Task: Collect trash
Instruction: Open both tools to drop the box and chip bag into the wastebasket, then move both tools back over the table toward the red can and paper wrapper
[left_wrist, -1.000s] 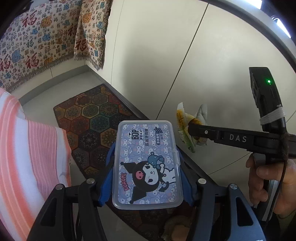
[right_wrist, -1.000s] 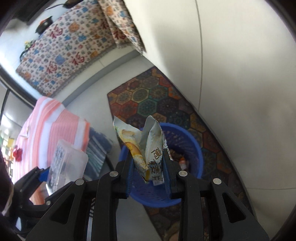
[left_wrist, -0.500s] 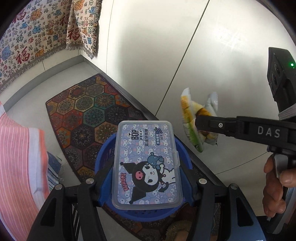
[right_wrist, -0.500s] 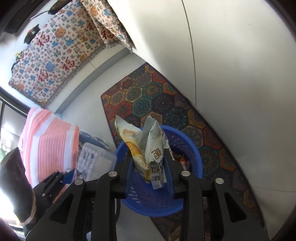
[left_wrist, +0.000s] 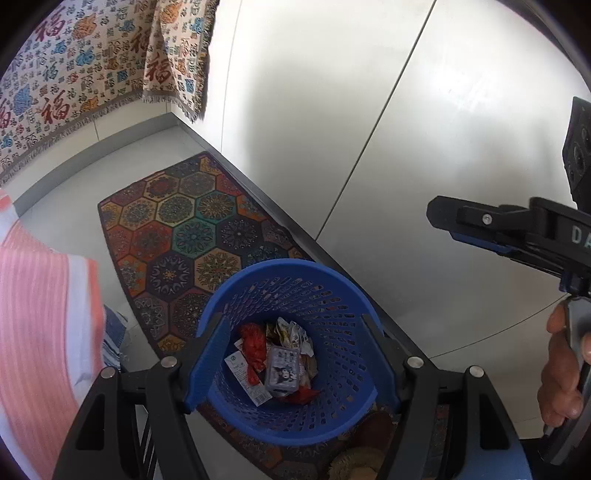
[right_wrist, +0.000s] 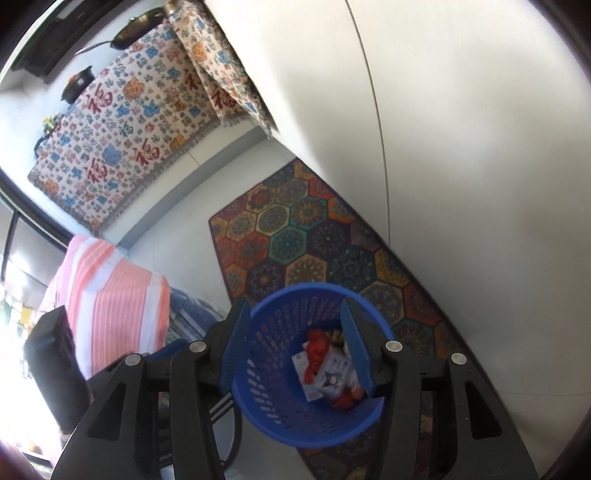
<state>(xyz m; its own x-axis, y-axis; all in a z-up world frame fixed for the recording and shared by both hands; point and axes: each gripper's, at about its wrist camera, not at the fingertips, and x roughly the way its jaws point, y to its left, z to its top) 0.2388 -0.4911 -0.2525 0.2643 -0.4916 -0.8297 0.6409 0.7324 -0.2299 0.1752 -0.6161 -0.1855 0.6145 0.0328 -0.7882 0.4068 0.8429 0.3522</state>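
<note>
Both tools hung over the blue basket (left_wrist: 291, 280), which stood on the edge of a patterned rug (left_wrist: 177, 229) beside a white wall. The left tool (left_wrist: 291, 354) had just been opening and stood spread with nothing between its jaws; the clear plastic box (left_wrist: 282, 373) lay in the basket on wrappers and red trash (left_wrist: 255, 343). The right tool (right_wrist: 295, 347) had likewise just been opening, its jaws apart and bare, with the snack wrapper (left_wrist: 293, 332) down among the trash.
</note>
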